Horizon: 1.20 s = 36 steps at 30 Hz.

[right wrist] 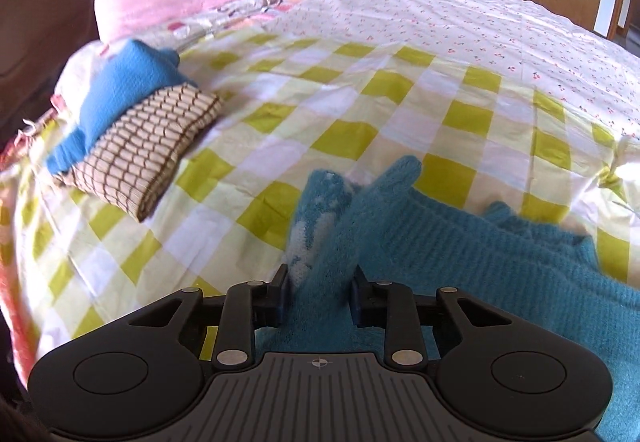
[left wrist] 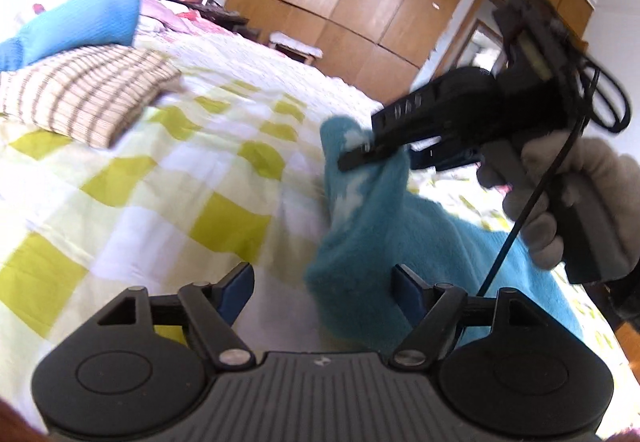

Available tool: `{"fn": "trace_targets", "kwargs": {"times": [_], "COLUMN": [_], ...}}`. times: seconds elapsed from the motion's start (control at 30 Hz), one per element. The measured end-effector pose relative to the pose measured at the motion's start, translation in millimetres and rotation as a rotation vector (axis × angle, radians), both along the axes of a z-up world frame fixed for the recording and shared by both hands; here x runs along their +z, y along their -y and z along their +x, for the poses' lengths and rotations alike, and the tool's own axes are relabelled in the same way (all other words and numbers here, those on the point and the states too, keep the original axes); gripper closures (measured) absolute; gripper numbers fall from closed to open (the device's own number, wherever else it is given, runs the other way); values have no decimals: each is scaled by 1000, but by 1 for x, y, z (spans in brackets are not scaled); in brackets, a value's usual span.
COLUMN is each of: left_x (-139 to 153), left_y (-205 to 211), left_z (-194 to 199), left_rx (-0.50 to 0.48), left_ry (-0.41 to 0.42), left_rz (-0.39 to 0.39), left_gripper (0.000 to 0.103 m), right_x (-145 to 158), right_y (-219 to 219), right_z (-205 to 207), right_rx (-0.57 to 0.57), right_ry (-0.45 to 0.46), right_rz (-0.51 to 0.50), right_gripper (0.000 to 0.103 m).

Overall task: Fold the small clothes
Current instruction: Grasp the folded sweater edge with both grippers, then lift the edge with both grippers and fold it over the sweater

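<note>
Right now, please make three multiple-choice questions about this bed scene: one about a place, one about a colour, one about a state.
1. Where does the striped folded cloth lie?
A. On the checked bedcover, against the blue folded garment
B. On the wooden stool
C. Under the pink pillow

2. What colour is the fluffy garment being handled?
A. Pink
B. Teal
C. Brown

3. What is the state of the right gripper?
A. Open and apart from all cloth
B. Resting on the striped cloth
C. Shut on the fluffy garment

Answers:
1 A: it rests on the checked bedcover, touching the blue folded garment.
2 B: its fabric looks teal in both views.
3 C: its fingers pinch a raised part of the garment, while the left gripper stands open.
</note>
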<state>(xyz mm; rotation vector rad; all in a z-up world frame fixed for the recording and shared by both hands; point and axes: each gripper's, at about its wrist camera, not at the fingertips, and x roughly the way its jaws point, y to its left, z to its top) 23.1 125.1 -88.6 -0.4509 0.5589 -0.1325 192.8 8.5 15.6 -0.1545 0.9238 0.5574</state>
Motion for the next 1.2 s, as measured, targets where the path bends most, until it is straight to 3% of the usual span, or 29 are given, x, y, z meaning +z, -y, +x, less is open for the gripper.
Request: {"fn": "trace_targets", "kwargs": {"times": [0.1,0.2,0.33,0.43,0.63,0.8,0.97,1.2], "left_x": [0,3,16,37,83,101,95,75], "left_y": [13,20,35,55,100,156,215,284], "left_z": [5,10,23,22,25,33,44,51], "left_rx": [-16,-6,-69,-121,-258,-393,-489,-607], "left_ry": [10,16,11,59,170,222,215,155], "left_rz": [45,42,44,106,134,175,233,286], "left_gripper": [23,25,56,60,62,62,62,62], "right_x": [7,14,24,35,66,81,66,11], "right_y": [14,31,56,82,145,199,259,335], "right_z": [-1,0,0,-2,-7,-11,-9,-10], "right_rx": [-12,-28,-51,-78,-141,-196,-277,-402], "right_ry": [-5,-11,-15,-6,44,88,77,-7], "right_rz": [42,87,140,188,264,282,265,301], "right_gripper": [77,78,78,78,79,80,80,80]}}
